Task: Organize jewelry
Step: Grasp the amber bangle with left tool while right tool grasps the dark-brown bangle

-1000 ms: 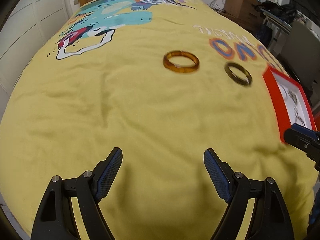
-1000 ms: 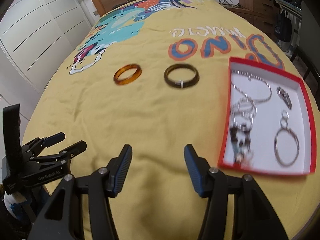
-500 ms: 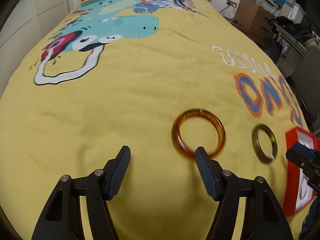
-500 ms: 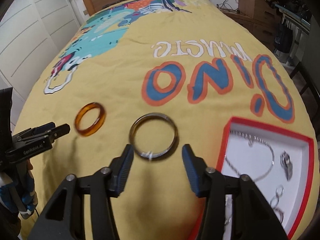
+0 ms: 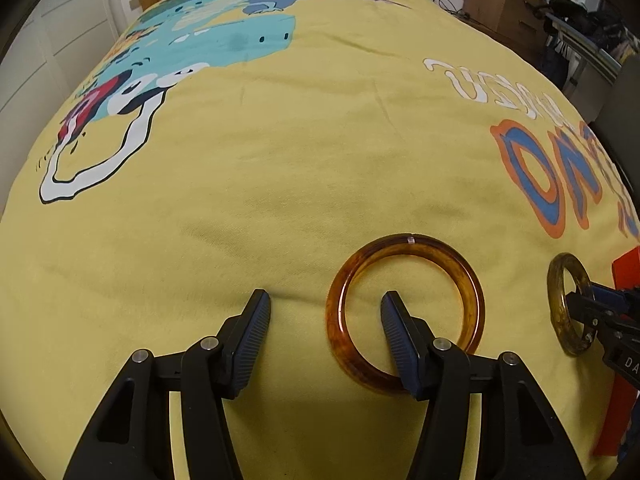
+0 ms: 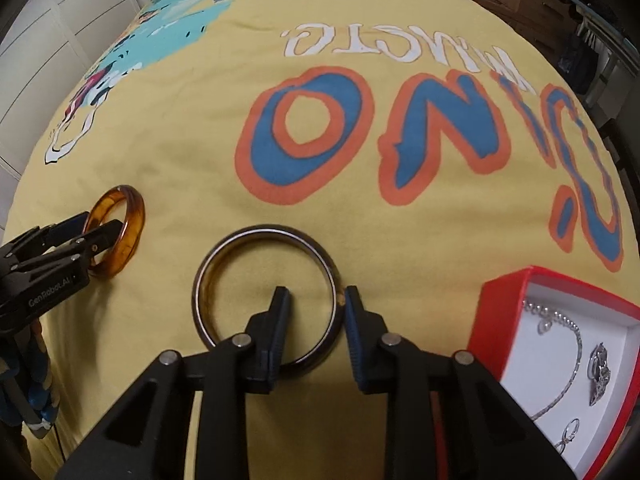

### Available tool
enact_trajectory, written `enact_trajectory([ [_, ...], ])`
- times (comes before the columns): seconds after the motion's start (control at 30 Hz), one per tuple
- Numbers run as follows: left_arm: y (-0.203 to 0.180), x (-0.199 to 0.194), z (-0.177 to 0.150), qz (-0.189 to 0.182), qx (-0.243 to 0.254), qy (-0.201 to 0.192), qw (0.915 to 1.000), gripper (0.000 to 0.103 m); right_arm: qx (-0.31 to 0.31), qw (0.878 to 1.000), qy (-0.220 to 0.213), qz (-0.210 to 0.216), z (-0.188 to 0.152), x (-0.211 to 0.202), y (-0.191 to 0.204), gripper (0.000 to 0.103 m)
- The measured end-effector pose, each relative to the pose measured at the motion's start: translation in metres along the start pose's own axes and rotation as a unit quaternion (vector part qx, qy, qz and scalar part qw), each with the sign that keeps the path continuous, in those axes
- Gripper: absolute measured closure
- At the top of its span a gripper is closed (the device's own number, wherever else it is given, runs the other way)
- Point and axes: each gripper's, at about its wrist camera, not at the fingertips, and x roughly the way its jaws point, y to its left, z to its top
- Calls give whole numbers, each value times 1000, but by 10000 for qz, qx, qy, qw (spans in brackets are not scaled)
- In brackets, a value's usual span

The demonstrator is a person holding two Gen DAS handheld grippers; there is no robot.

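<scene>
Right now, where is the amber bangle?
The amber bangle lies flat on the yellow bedspread, low and right of centre in the left wrist view, its left rim between the left gripper fingers, left of the dark bangle.

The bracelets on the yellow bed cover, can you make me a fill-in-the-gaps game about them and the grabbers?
1. The left gripper straddles the rim of the ____ bangle.
2. The right gripper has one finger inside the ____ bangle and one outside.
3. The silver necklace lies in a box with ____ walls.
4. Both bangles lie flat on the ____ bed cover.

Missing words: amber; dark; red; yellow
</scene>
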Motion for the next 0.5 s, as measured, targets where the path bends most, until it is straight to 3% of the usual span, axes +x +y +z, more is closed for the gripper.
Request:
enact_trajectory([
  [0.07,0,-2,-3,-24,-13,-48,10000,57,-14,10000,-21,56,-2,0,2,94],
  [0.1,-2,-3,-5,-41,12,-67,10000,63,-47,10000,-36,53,-3,0,4,95],
  [0.13,-5,-5,-6,-118,59,-67,9999,77,-133,9999,-63,27,-5,-1,8,95],
  [0.23,-12,-11,-11,-161,191,-84,9997,91,-204,9997,-141,76,-10,-8,16,95],
  [0.5,2,-43,-46,-363,-225,-211,9989,92,-52,9979,-526,377,-36,-45,25,95],
])
